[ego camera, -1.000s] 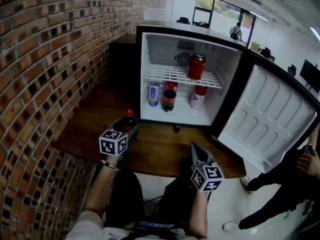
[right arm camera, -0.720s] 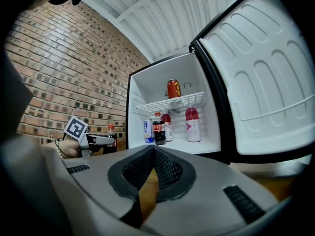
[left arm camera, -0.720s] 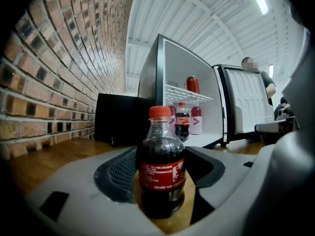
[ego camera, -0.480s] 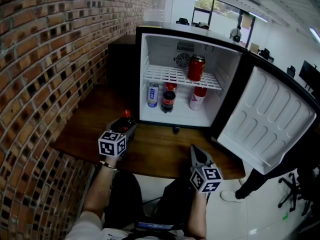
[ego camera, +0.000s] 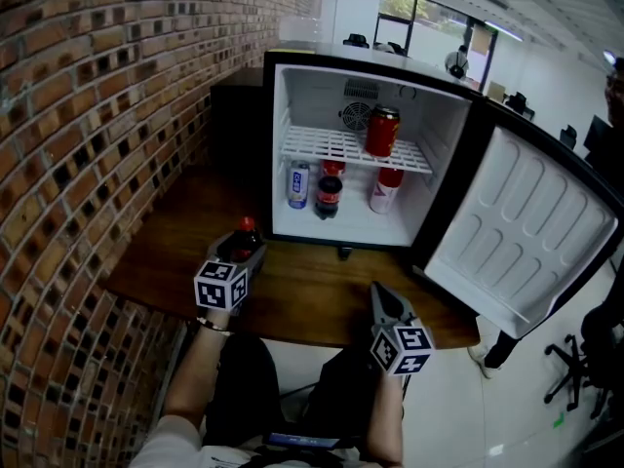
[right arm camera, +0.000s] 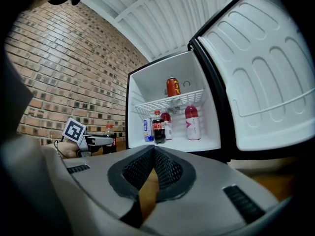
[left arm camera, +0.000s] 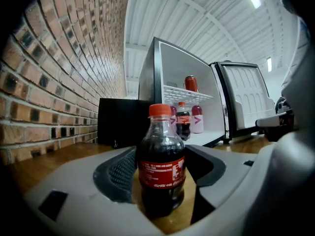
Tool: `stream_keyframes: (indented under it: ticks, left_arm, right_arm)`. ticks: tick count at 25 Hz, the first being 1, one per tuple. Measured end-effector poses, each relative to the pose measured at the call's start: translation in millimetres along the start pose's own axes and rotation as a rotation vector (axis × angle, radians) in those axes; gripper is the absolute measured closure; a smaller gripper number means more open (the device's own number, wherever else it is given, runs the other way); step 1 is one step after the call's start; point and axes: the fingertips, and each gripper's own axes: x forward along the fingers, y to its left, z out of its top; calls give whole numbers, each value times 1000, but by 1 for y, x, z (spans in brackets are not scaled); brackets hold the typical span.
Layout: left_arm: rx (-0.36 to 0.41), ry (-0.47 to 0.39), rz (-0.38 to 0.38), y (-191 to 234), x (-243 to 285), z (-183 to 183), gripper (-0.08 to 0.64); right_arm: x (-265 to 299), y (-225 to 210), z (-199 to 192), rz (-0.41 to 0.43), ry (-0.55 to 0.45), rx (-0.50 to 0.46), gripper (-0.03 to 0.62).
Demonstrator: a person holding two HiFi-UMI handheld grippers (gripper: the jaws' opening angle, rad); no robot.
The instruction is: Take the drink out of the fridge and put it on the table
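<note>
A small cola bottle [ego camera: 244,232] with a red cap stands upright on the wooden table [ego camera: 312,295], to the left of the open fridge [ego camera: 312,96]. My left gripper [ego camera: 242,250] is around it. In the left gripper view the bottle [left arm camera: 161,171] fills the gap and both pads touch its sides, so the left gripper [left arm camera: 161,154] is shut on it. My right gripper [ego camera: 378,295] hovers over the table's front edge, right of centre. Seen in its own view, the right gripper [right arm camera: 154,149] has its tips together with nothing between them.
Inside the fridge, a red can [ego camera: 382,131] stands on the wire shelf, with another cola bottle [ego camera: 330,195], a blue-white can [ego camera: 299,183] and a pink-topped bottle [ego camera: 387,189] below. The door [ego camera: 526,232] swings out right. A brick wall [ego camera: 78,115] runs along the left. A person's legs [ego camera: 600,334] are at far right.
My left gripper and the cola bottle have shifted slightly nearer to me and lower. The person at the right has moved mostly out of view. My right gripper has stayed put.
</note>
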Motion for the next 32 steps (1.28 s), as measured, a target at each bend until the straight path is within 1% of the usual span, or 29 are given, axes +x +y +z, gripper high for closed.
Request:
stream_keyframes:
  ticks: [4,11,13,16,19,21,22,24,25,28,32]
  left_arm:
    - [-56,-63,-4,0,-10,10,229]
    - [-31,-150,22,-7,-49,55,234]
    - [-12,-170,26,-14,-58,67,269]
    - [-7,-196,5,-28,-66,77,352]
    - [-13,-186,-46,-46,-65,75,454]
    - [-16,-169,-73,-56,-61,69,461]
    - [-19,-162,-84,-61,-59,66,495]
    - [-23,-147,-103,-71,-55,60,506]
    - [-23,-140,-111,-76,-52,57,531]
    - [-23,-119,-137,-90,-46,48,554]
    - [-16,-85,-174,-108,-39,35,560]
  right_arm:
    - [-2,-2,0,-5,-3,3,572]
    - [-2,-3,3,-5,-2,-1,572]
    - [-1,-2,2,-4,0,-1,572]
    - [-1,0,0,0,4,-1,572]
    - [0,0,0,2,5,-3,572]
    - [0,-1,0,2,4,-5,572]
    - [1,-1,0,2,5,-5,572]
    - [1,-1,-1,2,7,-4,572]
    - [1,-1,-1,2,8,-2,572]
    - [2,0,-1,3,7,3,572]
    - [2,0,-1,3,7,8,572]
